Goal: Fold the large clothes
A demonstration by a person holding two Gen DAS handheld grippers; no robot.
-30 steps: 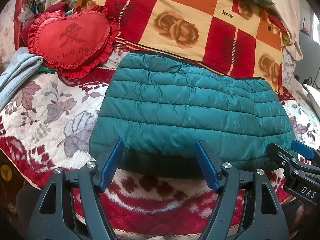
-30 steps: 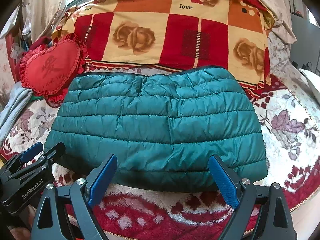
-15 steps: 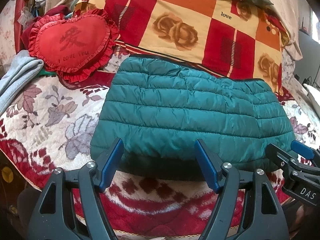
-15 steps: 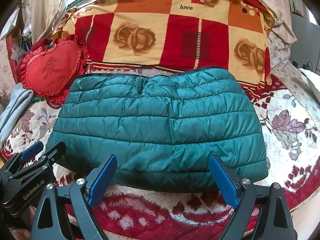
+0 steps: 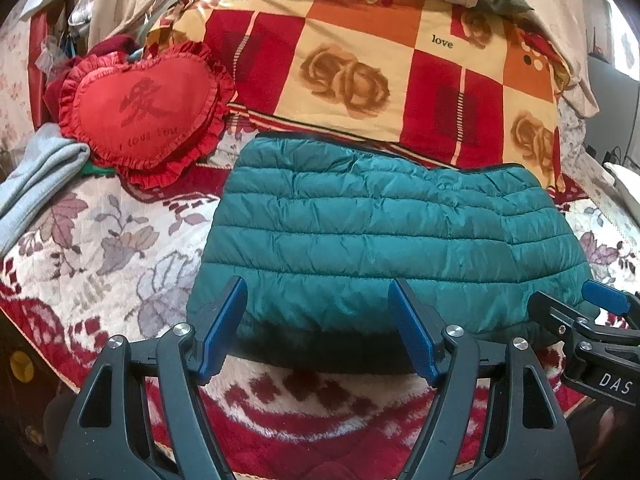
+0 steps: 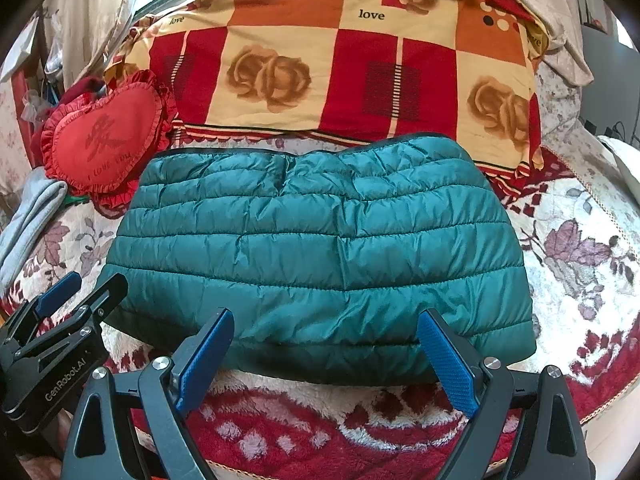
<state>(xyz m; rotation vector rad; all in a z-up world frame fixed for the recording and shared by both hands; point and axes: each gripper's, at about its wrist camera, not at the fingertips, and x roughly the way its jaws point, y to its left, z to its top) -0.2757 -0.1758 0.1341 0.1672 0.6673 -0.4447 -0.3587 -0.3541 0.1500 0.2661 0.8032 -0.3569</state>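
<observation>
Left gripper: I have the jaws spread wide, nothing between the pads. Blue fingers sit at the near edge of the jacket, over its left half; can't tell from this angle whether the tips touch the fabric.

Right gripper: same story, jaws wide apart, empty. Its tips frame the near edge of the jacket's right half. Each gripper shows at the edge of the other's view, side by side.

The jacket is a teal quilted puffer, folded into a compact, roughly rectangular bundle, lying flat on the bed. Near edge is the thick folded side, facing me; the far edge shows a dark trim line. Surface is smooth apart from small wrinkles near the far middle.

Under it is a plush blanket, white with purple-grey leaves and a dark red border running along the near side.

Behind the jacket, a checked quilt in red, orange and cream with rose prints and the word "love", folded and propped up, its lower edge just beyond the jacket's far edge.

Far left: a red heart-shaped cushion with a ruffled edge, close to the jacket's far-left corner but not touching it. Left of that, a grey garment lies bunched at the blanket's edge.
</observation>
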